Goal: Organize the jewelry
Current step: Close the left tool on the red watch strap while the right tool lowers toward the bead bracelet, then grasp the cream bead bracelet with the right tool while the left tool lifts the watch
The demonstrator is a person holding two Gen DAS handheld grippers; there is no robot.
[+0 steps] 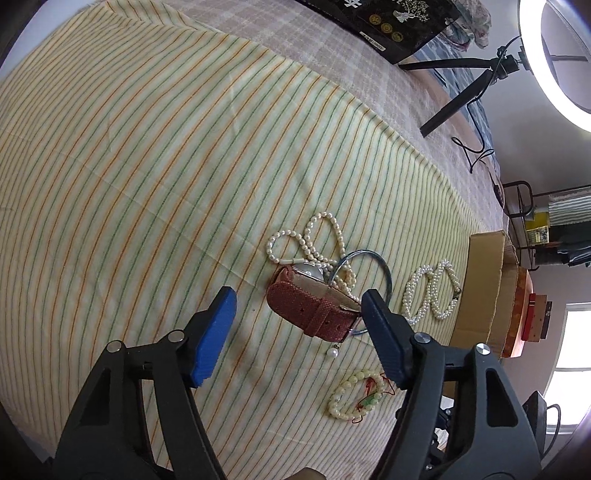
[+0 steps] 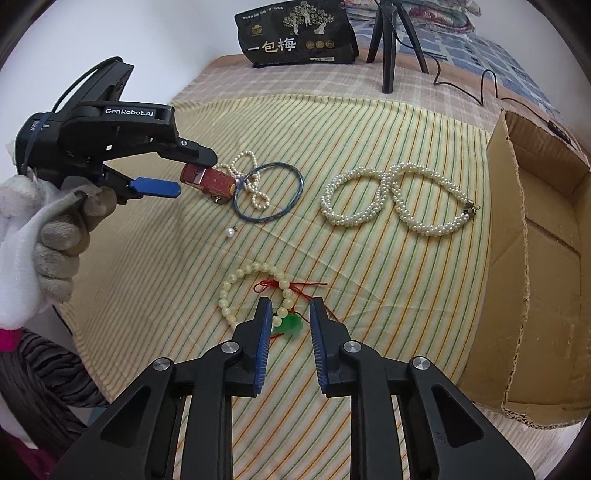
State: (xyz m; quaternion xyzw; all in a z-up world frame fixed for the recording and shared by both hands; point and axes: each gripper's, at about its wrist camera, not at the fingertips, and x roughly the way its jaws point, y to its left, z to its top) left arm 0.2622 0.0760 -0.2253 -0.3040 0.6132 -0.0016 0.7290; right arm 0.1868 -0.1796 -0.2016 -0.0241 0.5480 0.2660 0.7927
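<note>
Jewelry lies on a striped cloth [image 1: 129, 166]. A red-strapped watch [image 1: 314, 312] [image 2: 208, 181] rests on a thin pearl necklace [image 1: 314, 240] [image 2: 255, 184] and beside a blue bangle [image 1: 364, 266] [image 2: 267, 194]. A thick pearl rope [image 1: 432, 291] [image 2: 395, 199], a loose pearl pendant [image 1: 332, 352] [image 2: 230, 232] and a cream bead bracelet with a green charm [image 1: 354, 397] [image 2: 258, 295] lie nearby. My left gripper [image 1: 299, 332] [image 2: 192, 171] is open just short of the watch. My right gripper [image 2: 290, 314] is open around the bracelet's green charm.
An open cardboard box [image 2: 535, 258] [image 1: 484, 288] stands at the cloth's right edge. A black snack bag [image 2: 299, 33] and a tripod [image 2: 388, 44] with a cable stand at the back. A ring light [image 1: 554, 62] is at the far right.
</note>
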